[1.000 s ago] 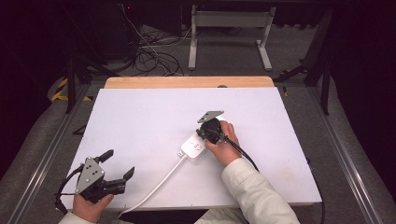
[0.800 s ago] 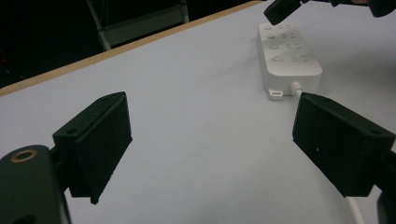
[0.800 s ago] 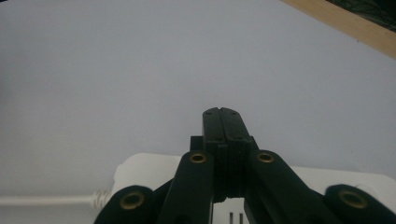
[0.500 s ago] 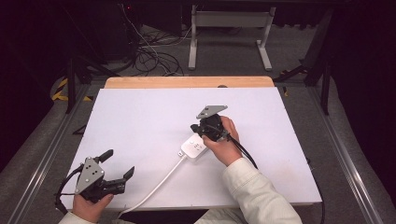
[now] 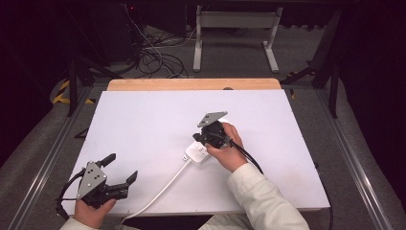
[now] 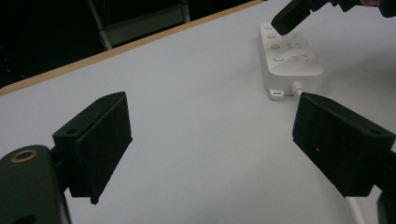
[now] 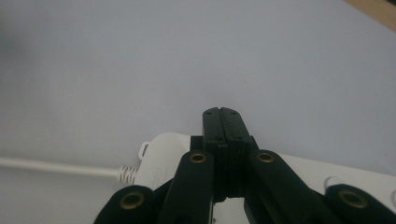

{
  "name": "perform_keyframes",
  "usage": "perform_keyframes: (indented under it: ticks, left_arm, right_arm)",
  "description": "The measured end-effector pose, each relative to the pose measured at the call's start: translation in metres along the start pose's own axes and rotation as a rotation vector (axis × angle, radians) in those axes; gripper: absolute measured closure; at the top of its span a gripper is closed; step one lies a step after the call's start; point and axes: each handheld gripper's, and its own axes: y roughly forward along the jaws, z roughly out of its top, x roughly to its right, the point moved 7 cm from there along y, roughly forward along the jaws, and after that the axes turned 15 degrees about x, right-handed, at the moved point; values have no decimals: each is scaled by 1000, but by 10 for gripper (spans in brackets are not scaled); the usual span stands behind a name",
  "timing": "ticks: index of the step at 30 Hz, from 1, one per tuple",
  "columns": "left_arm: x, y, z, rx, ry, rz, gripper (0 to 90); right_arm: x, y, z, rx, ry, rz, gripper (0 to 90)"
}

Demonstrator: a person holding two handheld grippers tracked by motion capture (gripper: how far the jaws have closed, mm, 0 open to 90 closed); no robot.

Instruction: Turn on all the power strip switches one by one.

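Note:
A white power strip [image 5: 197, 154] lies near the middle of the white table [image 5: 143, 120], with its white cable [image 5: 158, 190] running toward the front edge. My right gripper [image 5: 197, 139] is shut with nothing between its jaws, and its tip is down at the strip's top face. In the left gripper view that tip [image 6: 282, 24] is at the far end of the power strip [image 6: 292, 60], by its round buttons. The right gripper view shows the closed jaws of my right gripper [image 7: 222, 116] over the power strip [image 7: 161, 156]. At the front left corner my left gripper [image 5: 119, 168] rests open and empty; the left gripper view shows it wide open [image 6: 217, 140].
A wooden strip [image 5: 191, 84] edges the table's far side. Beyond it are a metal stand [image 5: 234, 33] and loose cables [image 5: 153, 60] on the floor. Metal rails [image 5: 48, 163] run along both sides of the table.
My right gripper has shifted slightly over the power strip and stays shut. The left gripper has not moved.

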Motion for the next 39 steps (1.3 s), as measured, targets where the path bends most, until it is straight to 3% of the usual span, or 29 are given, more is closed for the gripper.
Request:
perform_keyframes:
  ticks: [6, 17, 27, 39]
  left_arm:
    - [0, 0, 0, -2, 3, 0, 120]
    - [0, 0, 0, -3, 1, 0, 120]
    - [0, 0, 0, -3, 3, 3, 120]
    - [0, 0, 0, -5, 8, 0, 120]
  right_arm:
    - [1, 8, -14, -42, 13, 8, 900]
    - [-2, 13, -20, -80, -7, 11, 900]
    - [-3, 15, -21, -80, -25, 3, 900]
    - [-2, 16, -22, -85, 17, 1, 900]
